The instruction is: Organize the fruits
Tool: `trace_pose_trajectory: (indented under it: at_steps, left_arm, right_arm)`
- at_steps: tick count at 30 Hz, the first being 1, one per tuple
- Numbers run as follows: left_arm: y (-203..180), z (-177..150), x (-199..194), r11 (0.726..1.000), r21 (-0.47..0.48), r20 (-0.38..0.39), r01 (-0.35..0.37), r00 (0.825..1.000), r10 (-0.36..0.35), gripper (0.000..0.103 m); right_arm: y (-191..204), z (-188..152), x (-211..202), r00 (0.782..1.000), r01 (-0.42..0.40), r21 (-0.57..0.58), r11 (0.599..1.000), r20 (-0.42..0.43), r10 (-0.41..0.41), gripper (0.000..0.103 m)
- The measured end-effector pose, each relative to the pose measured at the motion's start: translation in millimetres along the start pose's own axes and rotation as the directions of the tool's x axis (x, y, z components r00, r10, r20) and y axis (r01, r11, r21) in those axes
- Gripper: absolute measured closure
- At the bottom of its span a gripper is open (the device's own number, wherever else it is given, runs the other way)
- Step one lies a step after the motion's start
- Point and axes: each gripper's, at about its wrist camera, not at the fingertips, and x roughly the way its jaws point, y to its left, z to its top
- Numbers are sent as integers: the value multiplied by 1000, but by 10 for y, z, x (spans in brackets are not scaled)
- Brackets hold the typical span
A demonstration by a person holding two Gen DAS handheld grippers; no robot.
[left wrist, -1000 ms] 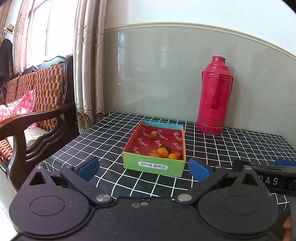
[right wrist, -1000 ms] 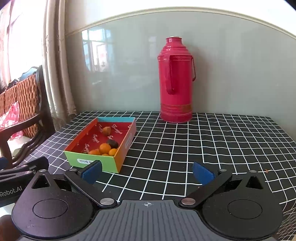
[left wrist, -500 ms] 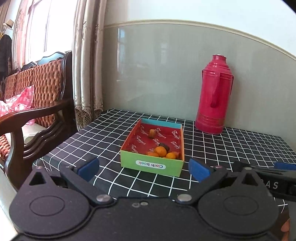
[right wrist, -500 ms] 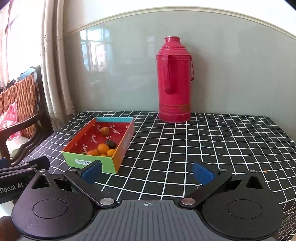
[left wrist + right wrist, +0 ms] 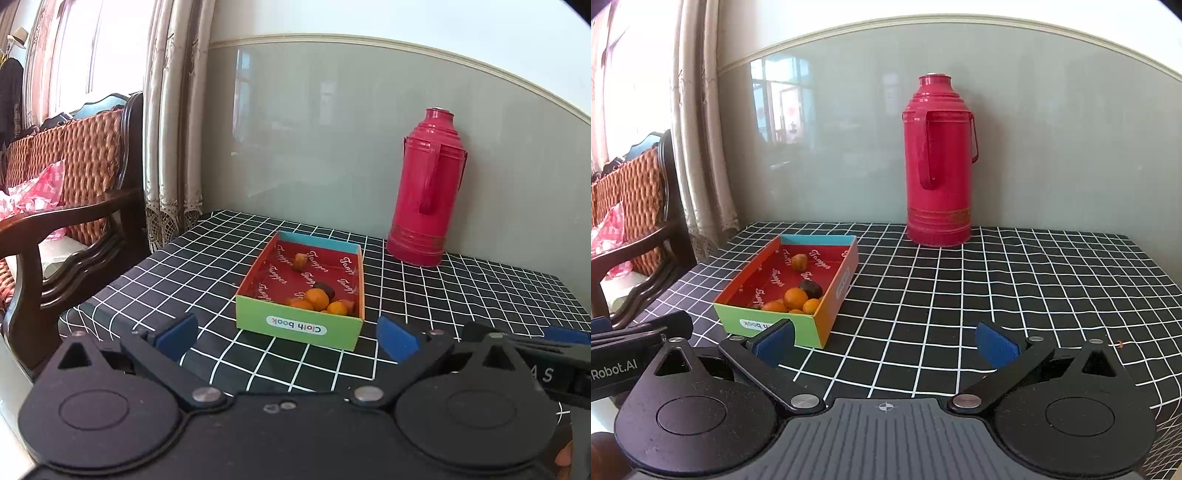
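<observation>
Black-and-white checked cloth covered the table (image 5: pixel 960 295), and on its left part sat one open cardboard box (image 5: pixel 299 328) with a red lining. I held both tools low at the near edge. My left gripper (image 5: pixel 286 338) had its blue pads spread wide with nothing between them, and the box stood just beyond the gap. My right gripper (image 5: pixel 884 343) was spread wide too and held nothing; from it the box (image 5: pixel 827 314) lay ahead and to the left.

Inside the box I counted three round orange fruits (image 5: pixel 317 298) bunched at the near right corner, one dark fruit (image 5: pixel 325 288) just behind them, and one small orange-brown fruit (image 5: pixel 300 261) alone nearer the far end. More may have been hidden behind the near wall.

The box's long axis ran away from me toward the wall, its green labelled end nearest.

One red thermos (image 5: pixel 938 162) stood upright at the back, well apart from the box, to its right.
</observation>
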Motion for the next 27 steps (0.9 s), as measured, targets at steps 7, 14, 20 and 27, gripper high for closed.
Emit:
trace_pose_trajectory:
  at_steps: [7,14,20,27]
  left_arm:
    - [-11,13,14,1000,2,-2,-1,1000,1,6]
    - [-7,18,18,1000,1,-1,0,1000,0,6]
    - [-16,24,27,1000,11,9,3,1000,-3,6]
    - [-77,32,11,1000,29,54,3,999,-4,6]
  right_arm:
    - [-7,7,13,1000,-3,4,1000,-2,3,0]
    - [-13,15,24,1000,-4,7,1000,-2,4,0]
    - [-13,25,44,1000,3,14,1000,1,-3,0]
    - [-34,30,22,1000,11,28,1000,13,-11,0]
